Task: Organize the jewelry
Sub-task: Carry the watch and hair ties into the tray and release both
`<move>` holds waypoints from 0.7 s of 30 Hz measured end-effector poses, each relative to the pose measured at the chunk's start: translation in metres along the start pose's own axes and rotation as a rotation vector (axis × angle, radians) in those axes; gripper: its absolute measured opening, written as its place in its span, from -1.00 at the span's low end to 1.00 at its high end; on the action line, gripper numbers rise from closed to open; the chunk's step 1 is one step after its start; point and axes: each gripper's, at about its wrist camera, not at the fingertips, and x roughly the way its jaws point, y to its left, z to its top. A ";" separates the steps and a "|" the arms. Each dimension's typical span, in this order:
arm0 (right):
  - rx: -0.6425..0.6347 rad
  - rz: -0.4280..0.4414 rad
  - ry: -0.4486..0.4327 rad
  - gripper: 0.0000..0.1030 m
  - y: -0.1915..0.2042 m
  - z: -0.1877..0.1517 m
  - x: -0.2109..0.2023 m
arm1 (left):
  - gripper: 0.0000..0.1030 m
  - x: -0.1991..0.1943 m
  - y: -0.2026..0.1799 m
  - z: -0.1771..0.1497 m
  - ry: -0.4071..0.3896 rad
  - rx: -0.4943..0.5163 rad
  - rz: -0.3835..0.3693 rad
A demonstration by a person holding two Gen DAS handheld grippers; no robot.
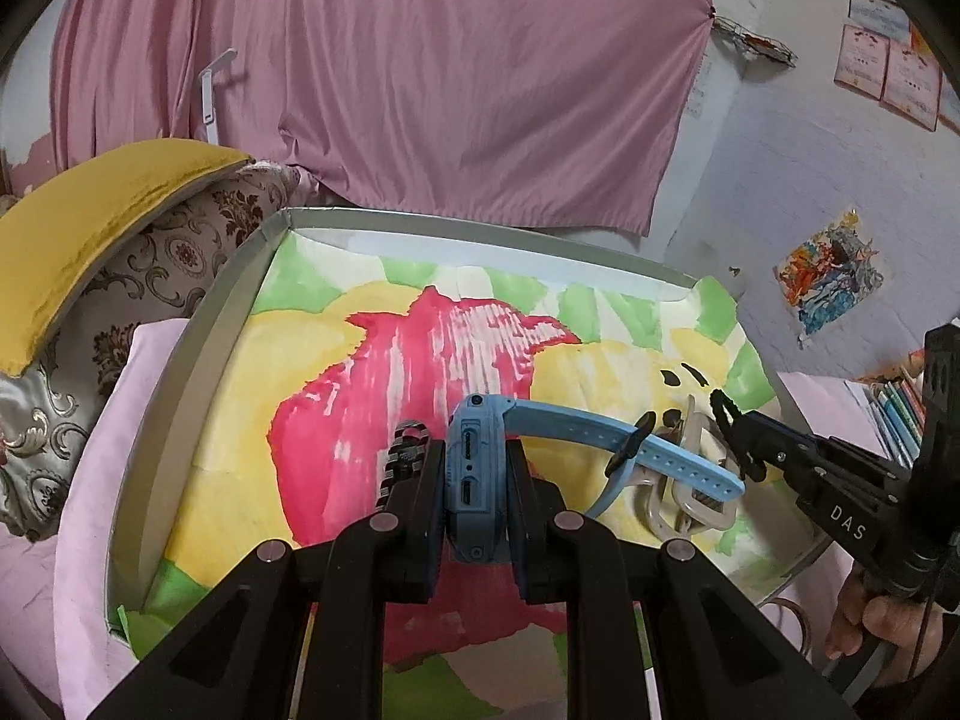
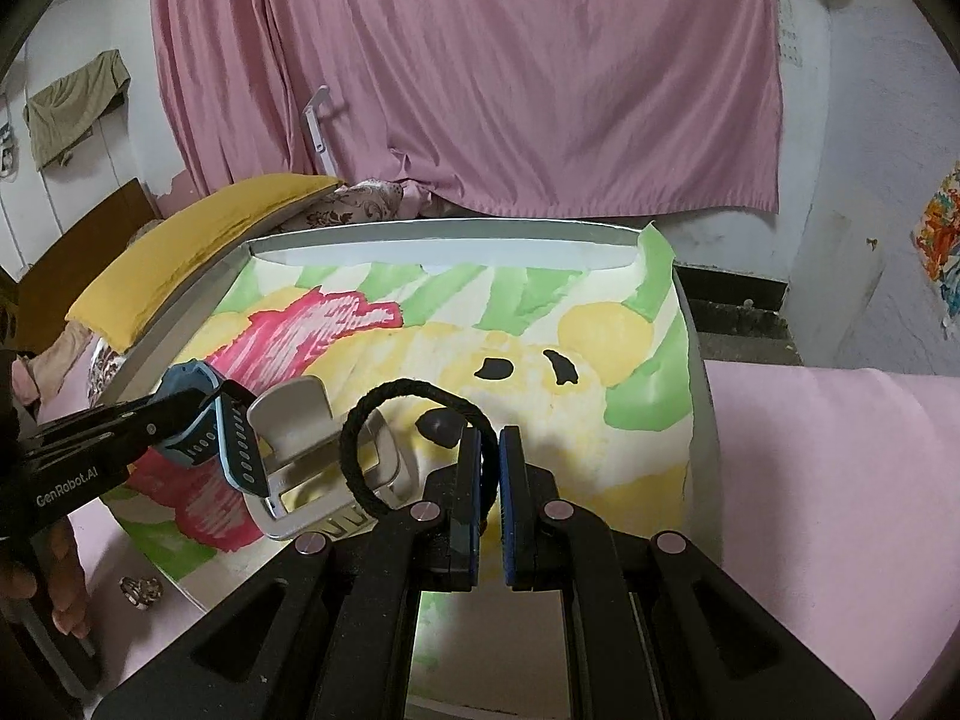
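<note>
Blue watch (image 1: pixel 474 462) sits clamped on edge in your left jaws above the painted tray (image 1: pixel 198 330); your right jaws pinch the black hair tie (image 2: pixel 414 438) over the grey clip (image 2: pixel 312 456). Its loop could snag the dangling strap

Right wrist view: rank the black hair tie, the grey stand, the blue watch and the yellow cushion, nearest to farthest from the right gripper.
1. Black hair tie: looped at the right gripper, on its left finger.
2. Grey stand: just left, behind the tie.
3. Blue watch: farther left, in the left gripper.
4. Yellow cushion: far back left, beyond the tray edge.
</note>
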 end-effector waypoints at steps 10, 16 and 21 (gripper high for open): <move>0.016 -0.016 -0.073 -0.34 -0.002 -0.002 -0.014 | -0.18 -0.015 0.004 0.001 -0.075 -0.032 -0.028; 0.013 0.002 -0.188 0.43 -0.002 -0.002 -0.042 | 0.24 -0.037 0.005 -0.003 -0.184 -0.046 -0.006; 0.010 0.016 -0.296 0.88 0.000 -0.007 -0.072 | 0.88 -0.071 0.006 -0.012 -0.324 -0.059 -0.027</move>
